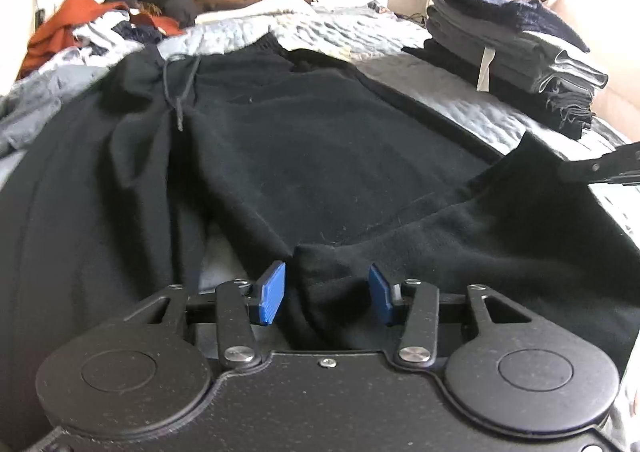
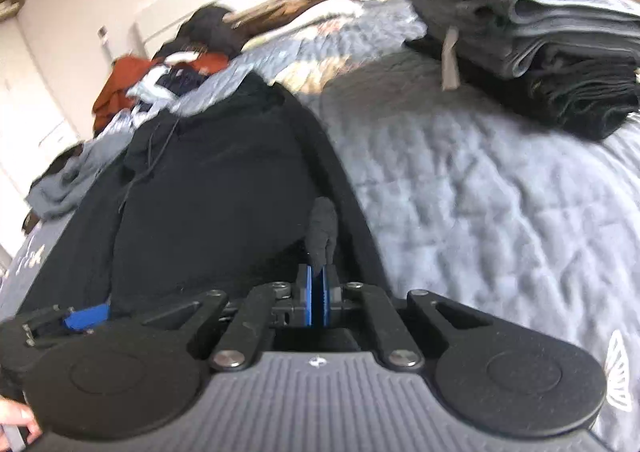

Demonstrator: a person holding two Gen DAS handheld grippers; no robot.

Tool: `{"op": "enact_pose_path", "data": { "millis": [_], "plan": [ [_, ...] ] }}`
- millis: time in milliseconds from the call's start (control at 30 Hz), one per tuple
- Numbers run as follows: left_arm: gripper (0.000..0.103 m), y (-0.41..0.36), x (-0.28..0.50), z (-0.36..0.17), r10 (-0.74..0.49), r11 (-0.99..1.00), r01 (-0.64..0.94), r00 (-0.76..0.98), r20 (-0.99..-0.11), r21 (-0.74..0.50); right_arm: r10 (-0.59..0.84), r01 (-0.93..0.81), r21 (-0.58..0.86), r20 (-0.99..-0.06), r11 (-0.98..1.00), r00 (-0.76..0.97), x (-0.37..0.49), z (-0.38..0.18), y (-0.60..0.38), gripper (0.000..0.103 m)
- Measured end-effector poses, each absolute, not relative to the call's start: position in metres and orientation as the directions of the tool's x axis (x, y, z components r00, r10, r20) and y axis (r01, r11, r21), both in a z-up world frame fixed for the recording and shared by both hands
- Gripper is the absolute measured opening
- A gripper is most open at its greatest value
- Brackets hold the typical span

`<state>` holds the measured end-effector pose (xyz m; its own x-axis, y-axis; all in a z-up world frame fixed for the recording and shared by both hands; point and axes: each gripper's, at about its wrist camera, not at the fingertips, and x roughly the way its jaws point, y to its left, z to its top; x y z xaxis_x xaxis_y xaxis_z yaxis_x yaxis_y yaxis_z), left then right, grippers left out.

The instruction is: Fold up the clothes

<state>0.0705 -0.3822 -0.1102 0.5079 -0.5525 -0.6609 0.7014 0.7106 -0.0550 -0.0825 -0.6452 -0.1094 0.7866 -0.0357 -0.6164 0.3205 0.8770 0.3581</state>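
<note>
Black sweatpants [image 1: 300, 139] with a drawstring lie spread lengthwise on the bed. My left gripper [image 1: 327, 292] sits low over their near end. Its blue pads [image 1: 274, 294] stand apart, with a hump of the black cloth between them and not pinched. At the right edge of the left wrist view, my right gripper [image 1: 572, 168] lifts a corner of the pants into a peak. In the right wrist view my right gripper [image 2: 319, 292] is shut on a fold of that black cloth [image 2: 324, 228], which sticks up past the pads. The pants [image 2: 208, 191] stretch away to its left.
A stack of folded grey, navy and black clothes [image 1: 520, 51] [image 2: 540, 43] sits on the grey quilt [image 1: 440, 91] [image 2: 480, 191] at the right. A heap of unfolded clothes, orange among them [image 1: 100, 27] [image 2: 160, 83], lies at the far left. A hand [image 2: 16, 424] shows at the lower left.
</note>
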Motion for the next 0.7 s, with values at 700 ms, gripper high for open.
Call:
{"op": "enact_pose_path", "data": {
  "millis": [700],
  "plan": [
    [0.011, -0.373, 0.052, -0.102, -0.556, 0.699, 0.714, 0.564, -0.611, 0.023, 0.013, 0.304, 0.418, -0.605, 0.856, 0.796, -0.079, -0.115, -0.657, 0.005]
  ]
}}
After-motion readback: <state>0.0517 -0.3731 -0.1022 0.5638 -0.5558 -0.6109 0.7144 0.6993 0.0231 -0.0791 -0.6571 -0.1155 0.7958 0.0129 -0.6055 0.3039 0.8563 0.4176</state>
